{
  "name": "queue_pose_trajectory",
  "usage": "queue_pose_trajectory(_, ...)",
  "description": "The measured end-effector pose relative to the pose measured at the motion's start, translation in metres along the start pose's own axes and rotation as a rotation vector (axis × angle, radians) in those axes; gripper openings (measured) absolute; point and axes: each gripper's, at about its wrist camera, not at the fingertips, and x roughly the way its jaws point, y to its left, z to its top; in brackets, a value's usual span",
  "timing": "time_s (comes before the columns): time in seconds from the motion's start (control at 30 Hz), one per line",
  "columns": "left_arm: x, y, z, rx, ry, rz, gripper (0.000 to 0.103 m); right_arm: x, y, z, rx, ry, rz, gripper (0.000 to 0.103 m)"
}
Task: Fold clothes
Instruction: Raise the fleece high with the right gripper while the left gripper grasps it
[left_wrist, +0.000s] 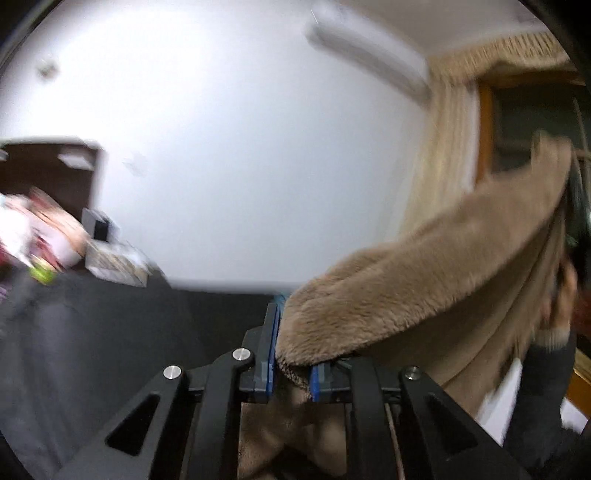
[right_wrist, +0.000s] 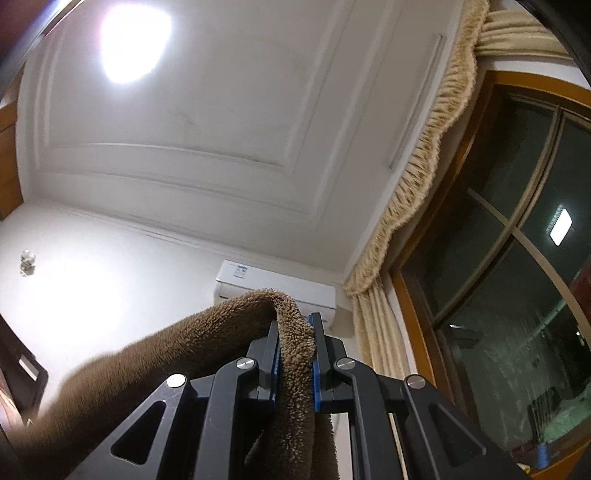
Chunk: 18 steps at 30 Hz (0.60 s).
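Garment: brown fleece garment (left_wrist: 424, 280), soft, thick, limp, probably light.
Left gripper (left_wrist: 293, 369): fingers clamped on its edge.
Right gripper (right_wrist: 297, 354): fingers clamped on another edge, garment hanging below.

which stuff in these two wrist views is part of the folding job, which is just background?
In the job:
- fluffy tan fleece garment, held up in the air
- left gripper, clamped on it
- right gripper, clamped on it

Background:
- white wall air conditioner
- beige fringed curtain
- blurred clutter on the dark surface

Garment (left_wrist: 424, 291) between both grippers' fingers (right_wrist: 319, 354)
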Motion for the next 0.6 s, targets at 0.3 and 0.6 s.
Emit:
queue_pose_trajectory(0.3,-0.147,-0.033,0.091,0.086,-0.526,0.281,0.015,-0.009,-0.009,0.010,0.014,-0.048,-0.024,0.011)
queue_pose_trajectory(0.6,-0.218,-0.070,0.111,0.276,-0.680,0.475,0.015,-0.020,-0.020,0.045,0.047,-0.141,-0.034,0.011)
